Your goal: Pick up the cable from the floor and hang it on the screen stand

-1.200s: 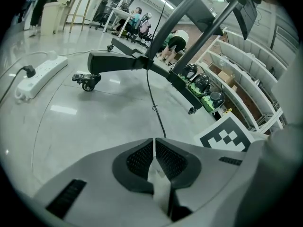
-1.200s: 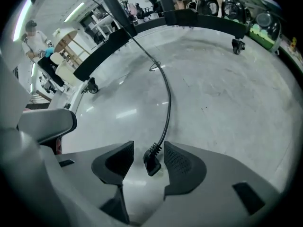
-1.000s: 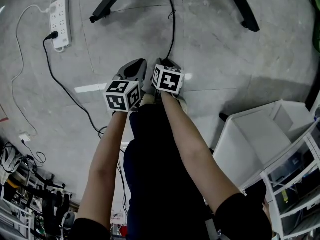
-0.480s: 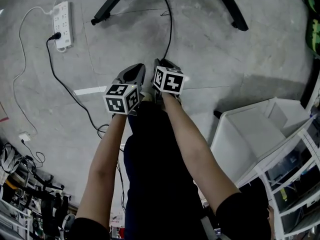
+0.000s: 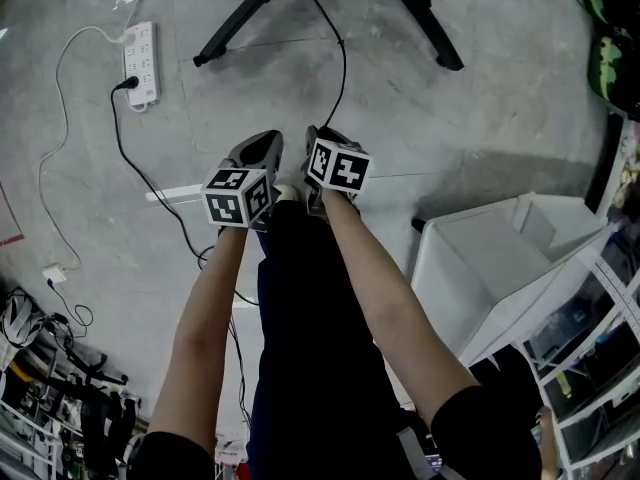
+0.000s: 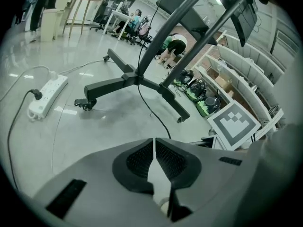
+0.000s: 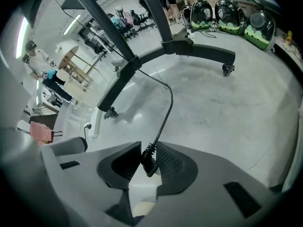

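A thin black cable (image 5: 345, 63) runs from the screen stand's black base (image 5: 250, 13) down to my right gripper (image 5: 323, 135). In the right gripper view the cable (image 7: 165, 112) ends in a black plug (image 7: 148, 163), and the right gripper (image 7: 148, 152) is shut on that plug, with both pads pressing on it. My left gripper (image 5: 262, 146) sits just left of the right one above the floor. The left gripper view shows the left gripper (image 6: 154, 143) shut with nothing between its pads. The stand's legs (image 6: 128, 79) and slanted post (image 7: 137, 63) rise ahead.
A white power strip (image 5: 140, 48) lies at the far left with a black cord (image 5: 150, 183) trailing across the floor toward my legs. A white bin (image 5: 490, 258) and shelving stand at the right. Green and black bags (image 7: 227, 13) line the wall beyond the stand.
The head view has shifted so that more of the stand's base shows. Both grippers stay side by side, and the right one keeps hold of the cable's plug.
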{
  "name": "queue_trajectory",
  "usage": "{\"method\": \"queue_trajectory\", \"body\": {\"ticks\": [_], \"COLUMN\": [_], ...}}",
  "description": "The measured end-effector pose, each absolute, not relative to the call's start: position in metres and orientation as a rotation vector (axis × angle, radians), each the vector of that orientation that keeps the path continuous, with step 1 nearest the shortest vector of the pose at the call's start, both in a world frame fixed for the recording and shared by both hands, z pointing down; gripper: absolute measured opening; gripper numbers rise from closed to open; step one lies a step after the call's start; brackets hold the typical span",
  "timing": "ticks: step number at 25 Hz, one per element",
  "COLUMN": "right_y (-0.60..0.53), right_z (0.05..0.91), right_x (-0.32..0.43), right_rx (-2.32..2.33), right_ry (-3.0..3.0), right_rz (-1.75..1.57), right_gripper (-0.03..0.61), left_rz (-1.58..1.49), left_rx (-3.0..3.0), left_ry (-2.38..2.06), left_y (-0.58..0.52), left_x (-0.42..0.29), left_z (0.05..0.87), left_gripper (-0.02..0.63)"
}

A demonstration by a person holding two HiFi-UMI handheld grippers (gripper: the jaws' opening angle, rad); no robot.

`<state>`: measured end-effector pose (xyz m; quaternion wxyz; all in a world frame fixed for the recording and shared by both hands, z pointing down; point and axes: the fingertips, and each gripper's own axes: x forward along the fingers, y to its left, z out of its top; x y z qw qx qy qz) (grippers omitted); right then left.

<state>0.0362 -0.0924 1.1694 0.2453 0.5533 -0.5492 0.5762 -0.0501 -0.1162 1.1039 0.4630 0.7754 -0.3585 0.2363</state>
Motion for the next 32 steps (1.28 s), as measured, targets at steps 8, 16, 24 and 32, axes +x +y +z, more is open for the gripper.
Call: {"method": "queue_trajectory", "body": {"ticks": [8, 16, 24, 32], "right_y": [-0.096, -0.073, -0.06, -0.05], "right_z": [1.1, 1.037, 0.979, 0.917], "right_x": [0.042, 0.042, 0.033, 0.027], "right_rx": [1.519, 1.5, 1.496, 1.459], "right_ry": [-1.543, -1.555, -1.61, -1.662], "right_rz": [1.578, 1.594, 1.571, 1.541], "right_gripper": [0.114, 0.114, 0.114, 0.114], "left_rz": [0.558, 0.59, 0.597, 0.573], "left_rx": [1.901, 1.927, 1.956, 1.96], "left_ry": [-0.868, -0.814, -0.809, -0.834], "left_y": [-0.11, -0.094, -0.085, -0.078], "left_x": [-0.048, -0.041, -0.043, -0.047], "left_z": [1.04, 0.985, 0.935, 0.882], "left_gripper": [0.023, 0.023, 0.023, 0.023]}}
